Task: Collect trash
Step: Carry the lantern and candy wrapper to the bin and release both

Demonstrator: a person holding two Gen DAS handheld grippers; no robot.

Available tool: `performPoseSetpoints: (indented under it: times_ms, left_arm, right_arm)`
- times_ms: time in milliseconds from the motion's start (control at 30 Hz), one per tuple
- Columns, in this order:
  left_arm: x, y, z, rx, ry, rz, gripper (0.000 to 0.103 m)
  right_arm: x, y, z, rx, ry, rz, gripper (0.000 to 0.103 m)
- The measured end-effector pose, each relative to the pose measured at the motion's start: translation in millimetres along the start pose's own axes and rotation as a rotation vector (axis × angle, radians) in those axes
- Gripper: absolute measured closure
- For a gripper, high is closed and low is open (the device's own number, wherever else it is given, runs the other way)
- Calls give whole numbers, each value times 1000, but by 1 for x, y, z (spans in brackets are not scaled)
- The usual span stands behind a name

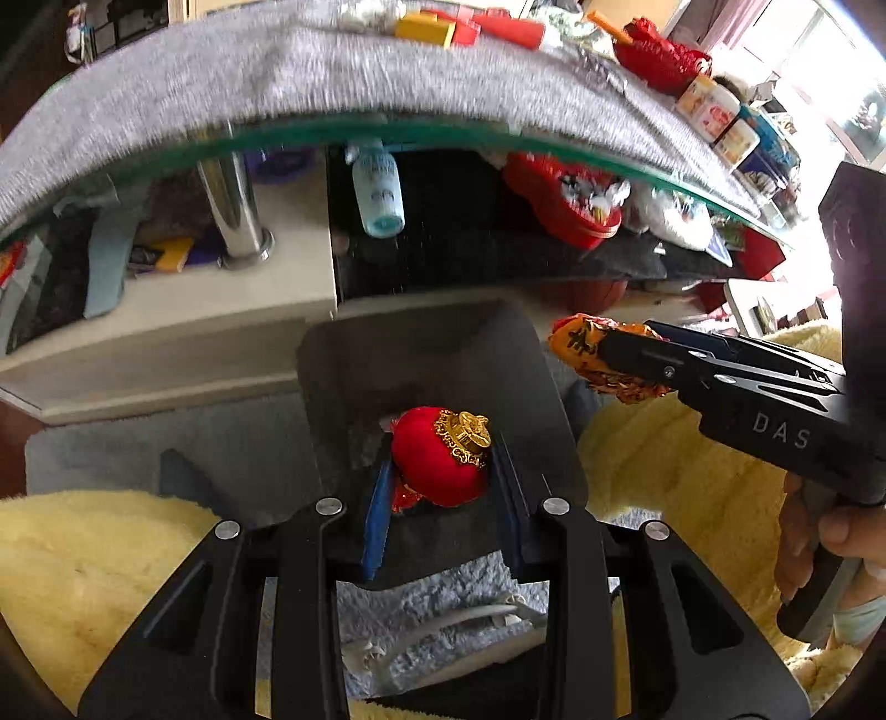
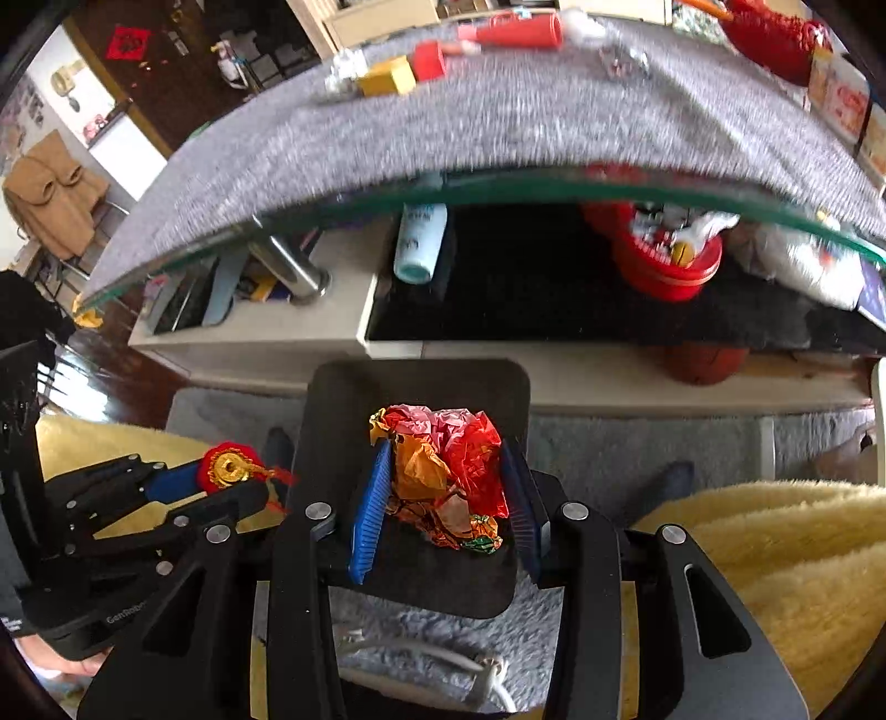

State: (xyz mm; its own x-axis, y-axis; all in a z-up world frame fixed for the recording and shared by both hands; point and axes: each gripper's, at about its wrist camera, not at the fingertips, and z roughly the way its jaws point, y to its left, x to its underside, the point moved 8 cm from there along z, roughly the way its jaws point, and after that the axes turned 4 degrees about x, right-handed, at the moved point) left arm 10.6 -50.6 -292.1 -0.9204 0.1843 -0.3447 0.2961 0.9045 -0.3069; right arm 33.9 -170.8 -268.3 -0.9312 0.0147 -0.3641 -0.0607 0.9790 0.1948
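Both hand-held grippers grip trash — ornament (image 1: pixel 443 462), wrappers (image 2: pixel 443 482).

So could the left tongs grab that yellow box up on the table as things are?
Probably not right now. The left tongs are already shut on a red ornament over the dark bin, below the table edge. The yellow box sits far back on the grey cloth.

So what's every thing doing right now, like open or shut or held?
Left gripper: shut on the red ornament.
Red ornament: held above the dark bin.
Right gripper: shut on the crumpled wrappers.
Crumpled wrappers: scrunched up, held above the bin.
Dark bin: open on top.
Bottle: upside down under the glass tabletop.
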Motion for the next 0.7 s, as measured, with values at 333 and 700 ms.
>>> performPoseSetpoints:
  times_ms: [333, 700]
  left_arm:
    - [2, 8, 12, 0, 34, -21, 73]
    - [-6, 20, 7, -22, 22, -52, 45]
  right_arm:
    - [-1, 8, 11, -12, 40, -8, 58]
    - [-13, -1, 7, -12, 27, 31, 36]
